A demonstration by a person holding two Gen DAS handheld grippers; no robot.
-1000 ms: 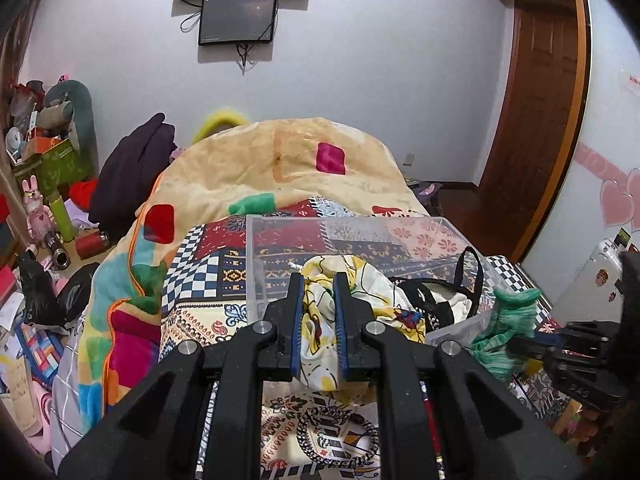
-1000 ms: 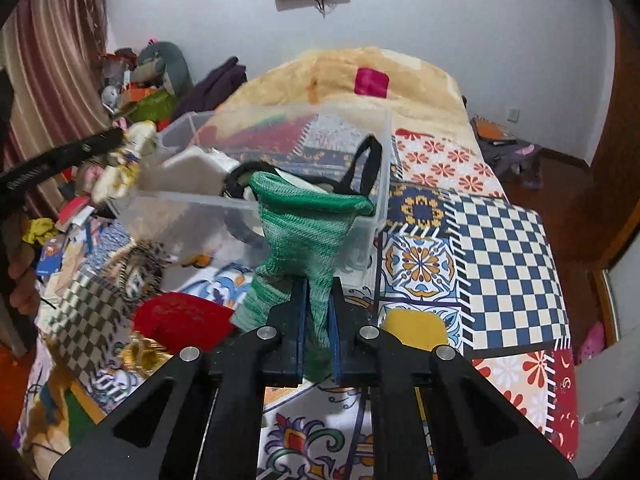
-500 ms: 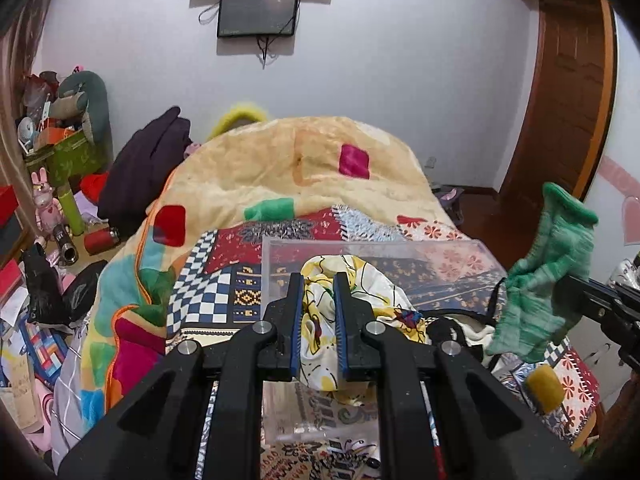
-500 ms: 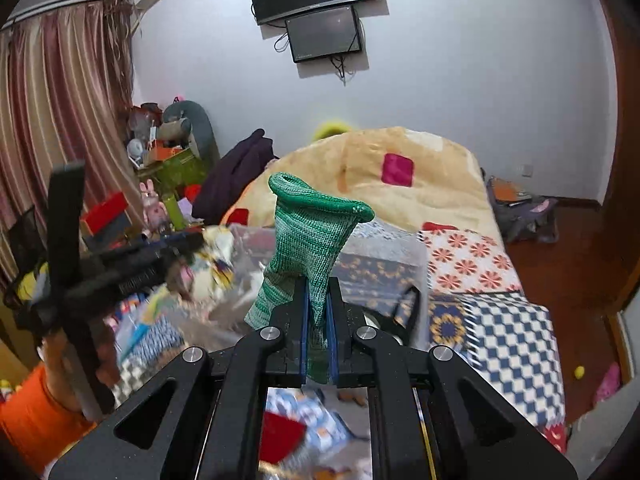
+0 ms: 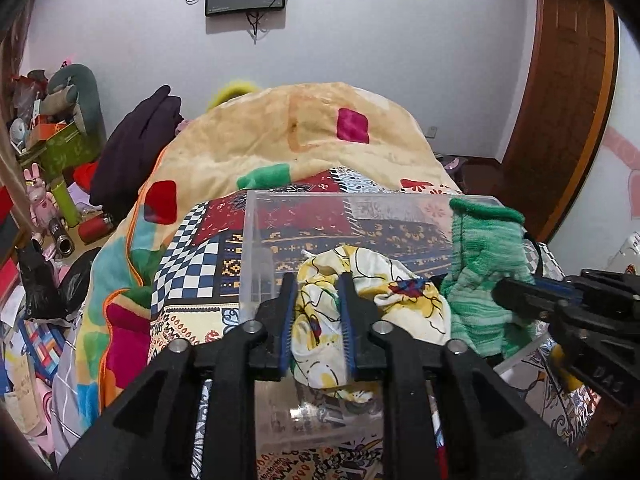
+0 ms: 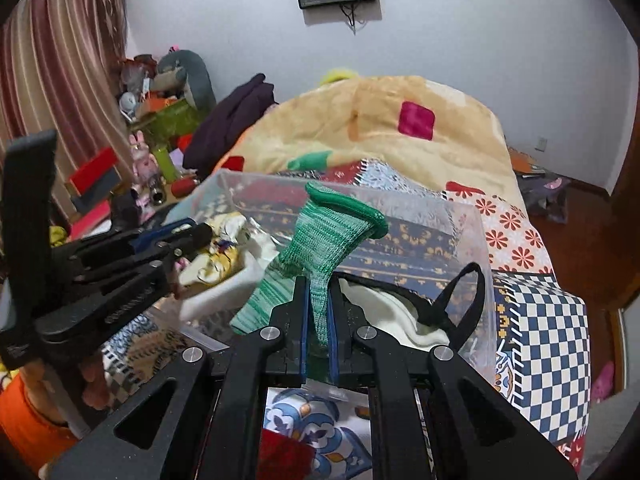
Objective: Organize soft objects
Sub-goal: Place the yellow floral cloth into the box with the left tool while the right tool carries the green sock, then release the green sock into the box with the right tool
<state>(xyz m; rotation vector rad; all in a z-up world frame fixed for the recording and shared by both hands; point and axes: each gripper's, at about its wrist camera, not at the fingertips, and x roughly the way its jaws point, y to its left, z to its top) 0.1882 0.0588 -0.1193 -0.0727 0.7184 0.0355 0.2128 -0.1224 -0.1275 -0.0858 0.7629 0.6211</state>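
A clear plastic bin (image 5: pixel 256 248) (image 6: pixel 476 232) stands on the patterned bed. My left gripper (image 5: pixel 318 300) is shut on a yellow floral cloth (image 5: pixel 384 284) and holds it over the bin's near left part; the left gripper (image 6: pixel 200 236) and cloth (image 6: pixel 212 264) also show in the right wrist view. My right gripper (image 6: pixel 318 300) is shut on a green knitted sock (image 6: pixel 328 236), held upright over the bin; the sock (image 5: pixel 480 252) and right gripper (image 5: pixel 508 292) show at right in the left wrist view. A white item with black straps (image 6: pixel 400 312) lies inside the bin.
A beige blanket (image 5: pixel 300 136) is heaped at the head of the bed. A dark garment (image 5: pixel 136 148) and cluttered shelves (image 5: pixel 52 152) are at left. A red cloth (image 6: pixel 284 452) lies on the bed under my right gripper. A wooden door (image 5: pixel 568 80) is at right.
Both grippers have moved down and together over the bin. The green sock now sits beside the floral cloth above the bin. Both grips stay shut.
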